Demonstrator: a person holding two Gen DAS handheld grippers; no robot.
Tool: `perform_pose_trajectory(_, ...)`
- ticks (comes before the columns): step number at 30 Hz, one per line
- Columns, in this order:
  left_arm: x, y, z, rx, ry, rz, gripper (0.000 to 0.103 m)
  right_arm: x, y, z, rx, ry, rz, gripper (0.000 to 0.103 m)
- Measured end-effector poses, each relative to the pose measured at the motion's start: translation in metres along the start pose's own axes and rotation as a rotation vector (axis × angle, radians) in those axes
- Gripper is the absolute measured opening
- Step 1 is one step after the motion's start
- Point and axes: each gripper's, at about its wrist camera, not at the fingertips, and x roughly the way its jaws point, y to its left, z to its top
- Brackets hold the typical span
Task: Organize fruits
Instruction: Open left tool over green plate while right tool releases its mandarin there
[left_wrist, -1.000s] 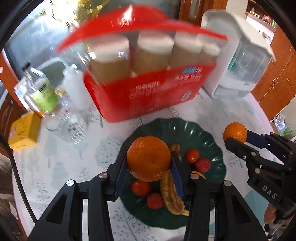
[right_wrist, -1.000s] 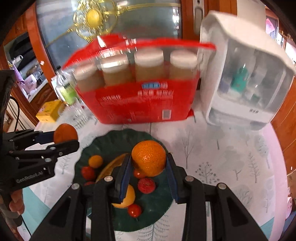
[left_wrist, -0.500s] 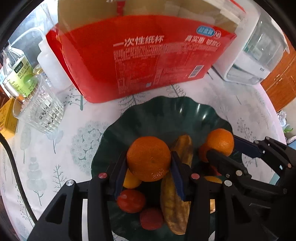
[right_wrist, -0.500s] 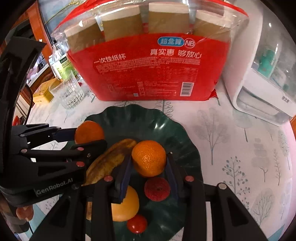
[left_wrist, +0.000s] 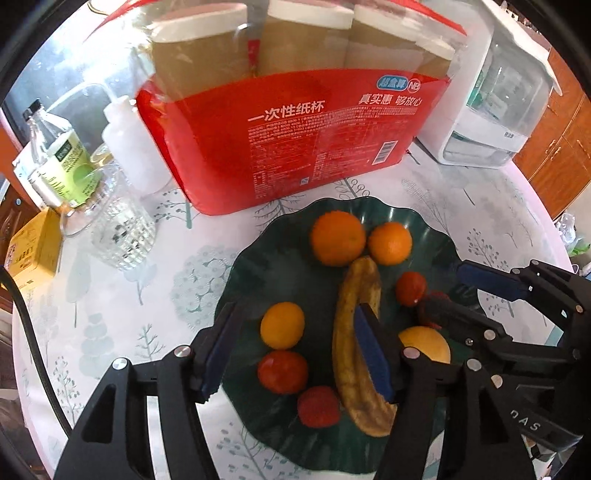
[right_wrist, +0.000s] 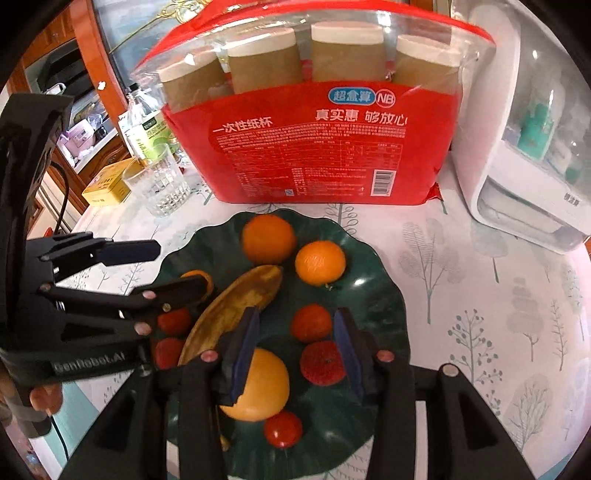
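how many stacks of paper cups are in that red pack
4 brown paper-cup stacks stand in a row inside the red plastic pack: far left, centre-left, centre-right, far right. Any behind them would be hidden.

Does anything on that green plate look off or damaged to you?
Yes: the banana lying across the dark green plate is heavily browned and blotchy, so it looks overripe or bruised. The oranges and the small red fruits look sound, and nothing has spilled.

Two oranges (left_wrist: 338, 238) lie side by side on the plate (left_wrist: 258, 273), behind the banana (left_wrist: 356, 332).
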Motion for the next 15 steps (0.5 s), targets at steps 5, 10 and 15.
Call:
perform_pose_trajectory(5, -0.022, 0.0, -0.009, 0.004, -0.011, 0.013, 0.062, -0.015, 0.002, -0.008, 0.01, 0.0, -0.003, 0.043)
perform_pose_trajectory(10, -0.054, -0.003, -0.02, 0.015, -0.034, 0.023, 0.062, -0.037, 0.01, -0.018, 0.015, -0.016, 0.001, 0.043)
perform_pose_trajectory(15, -0.088, -0.007, -0.036, 0.024, -0.062, 0.025, 0.071, -0.065, 0.019, -0.031, 0.023, -0.036, 0.022, 0.043)
